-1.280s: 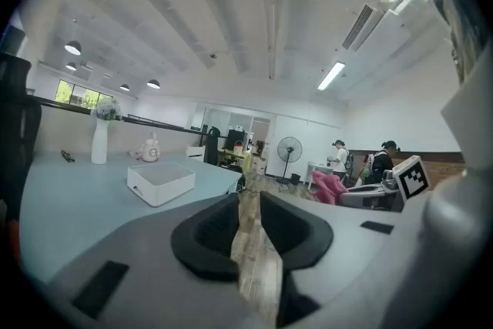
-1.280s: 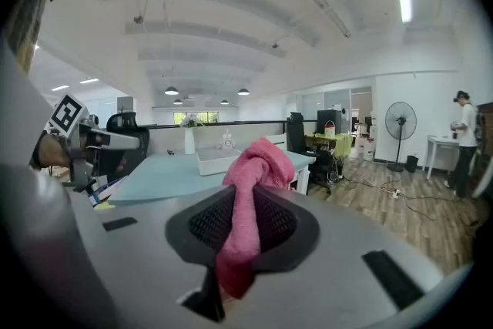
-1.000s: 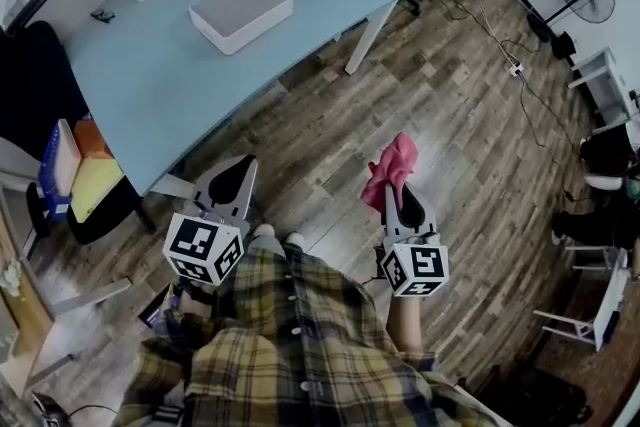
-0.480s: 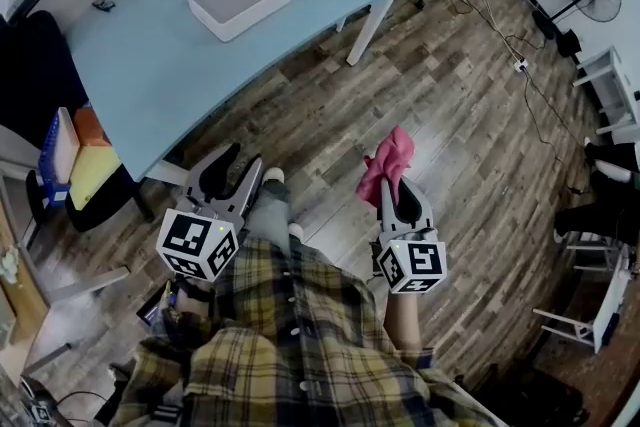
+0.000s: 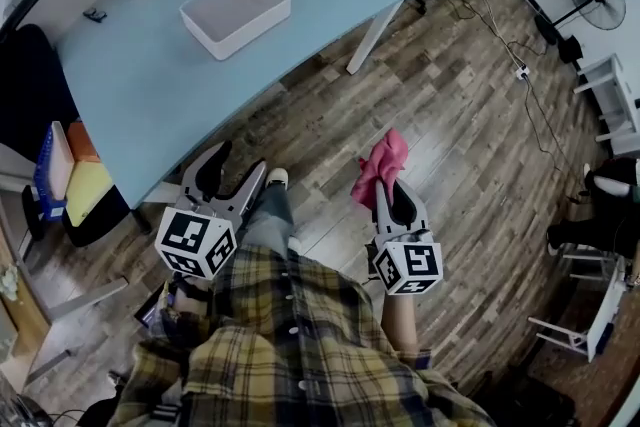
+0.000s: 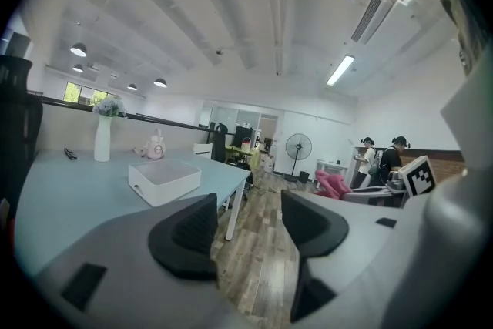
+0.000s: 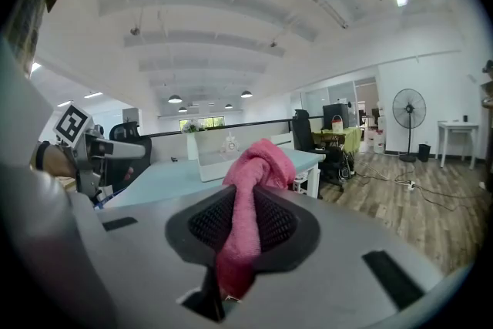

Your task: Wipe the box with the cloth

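Head view: right gripper point(image 5: 388, 197) is clamped on a pink cloth point(image 5: 379, 168), and the bunched free end sticks out past its tips. Left gripper point(image 5: 236, 167) has its jaws spread with nothing between them; they have just been opening. The white box point(image 5: 236, 10) lies on the pale blue table point(image 5: 150, 95), well ahead of both grippers and off to the left of them, not touched.

Left gripper view: left gripper point(image 6: 248, 231) shows only floor in the gap between its pads. The box point(image 6: 164, 179) is ahead and left of the jaws, near the table's edge. The cloth point(image 6: 333, 182) is out to this gripper's right.

Right gripper view: the pads of the right gripper point(image 7: 250, 223) pinch the cloth point(image 7: 254, 189) mid-fold. One lobe stands above the jaws and a tail hangs below. The box point(image 7: 209, 159) is straight ahead, partly behind the cloth.

Judgement: the cloth looks soft, light and limp, so the present bunched pinch suits it and the protruding lobe should do the wiping. The box looks rigid with smooth faces and is probably light. It may slide under a wipe, so the open left gripper could steady it by a side wall.
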